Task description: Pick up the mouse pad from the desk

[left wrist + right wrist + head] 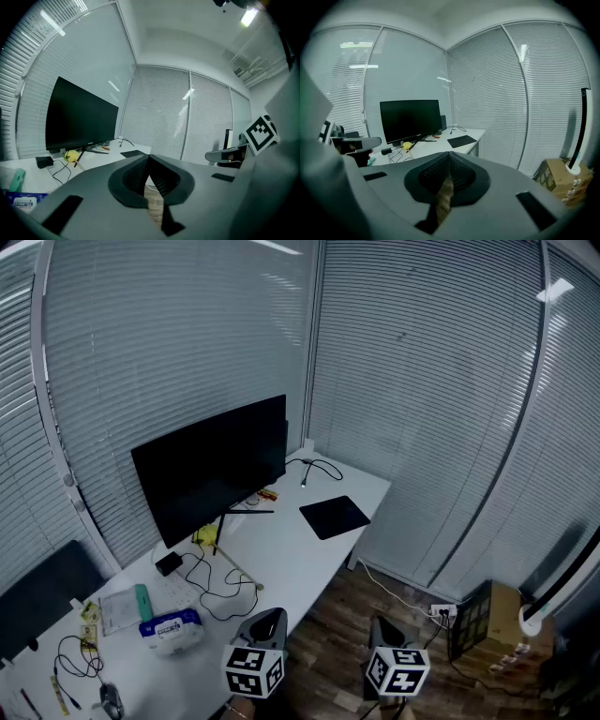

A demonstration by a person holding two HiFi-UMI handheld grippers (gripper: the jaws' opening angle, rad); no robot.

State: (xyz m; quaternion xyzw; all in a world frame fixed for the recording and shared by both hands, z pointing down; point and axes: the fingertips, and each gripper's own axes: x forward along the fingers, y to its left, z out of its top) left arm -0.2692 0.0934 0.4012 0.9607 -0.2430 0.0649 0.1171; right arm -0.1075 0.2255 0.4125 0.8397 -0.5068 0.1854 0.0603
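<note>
A flat black mouse pad (334, 517) lies on the white desk (281, 563) near its far right end, to the right of the monitor. It also shows small and distant in the right gripper view as the mouse pad (461, 140) and in the left gripper view as the mouse pad (132, 153). My left gripper (265, 624) hovers off the desk's front edge, jaws shut and empty. My right gripper (386, 634) hangs over the wood floor to its right, also shut with nothing in it. Both are well short of the pad.
A black monitor (211, 465) stands mid-desk with a yellow object (206, 536), a black adapter (169, 563) and loose cables (220, 587) at its foot. A wipes pack (171, 626) lies front left. A cardboard box (487, 620) and a power strip (442, 612) sit on the floor.
</note>
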